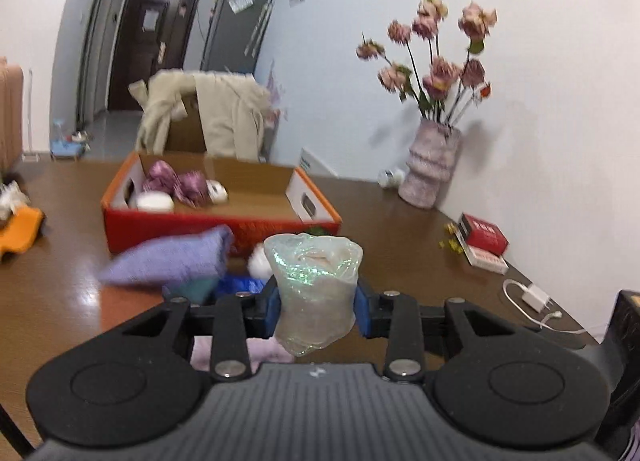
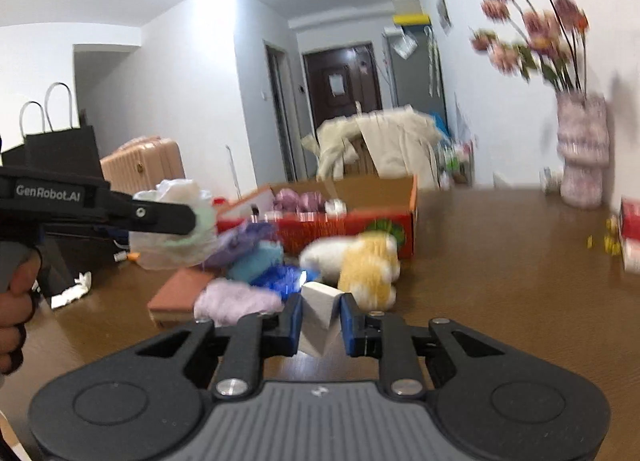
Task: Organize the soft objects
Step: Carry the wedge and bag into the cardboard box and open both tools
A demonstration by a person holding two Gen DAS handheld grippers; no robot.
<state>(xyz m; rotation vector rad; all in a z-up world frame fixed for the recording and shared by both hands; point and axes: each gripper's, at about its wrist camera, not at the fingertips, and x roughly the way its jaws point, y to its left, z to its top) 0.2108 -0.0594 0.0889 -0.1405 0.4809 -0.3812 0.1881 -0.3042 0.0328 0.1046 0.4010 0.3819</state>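
Observation:
My left gripper (image 1: 318, 301) is shut on a crumpled clear plastic bag (image 1: 316, 289) with a shimmery sheen, held above the brown table (image 1: 400, 253). Seen from the right wrist, the same left gripper (image 2: 192, 221) carries the plastic bag (image 2: 168, 253) at the left. My right gripper (image 2: 320, 321) is shut on a white foam block (image 2: 318, 313). Ahead stands an orange cardboard box (image 1: 224, 227) holding purple cloth (image 1: 178, 181) and white items. In front of the box (image 2: 348, 221) lie a purple knit piece (image 1: 172, 257), a yellow and white plush (image 2: 368, 265) and other soft pieces.
A pink vase (image 1: 434, 165) with dried flowers stands at the wall on the right, beside red books (image 1: 482, 241) and a white charger (image 1: 534, 297). A brown flat block (image 2: 176, 293) lies at the left. A chair with a beige coat (image 1: 216, 117) stands behind the table.

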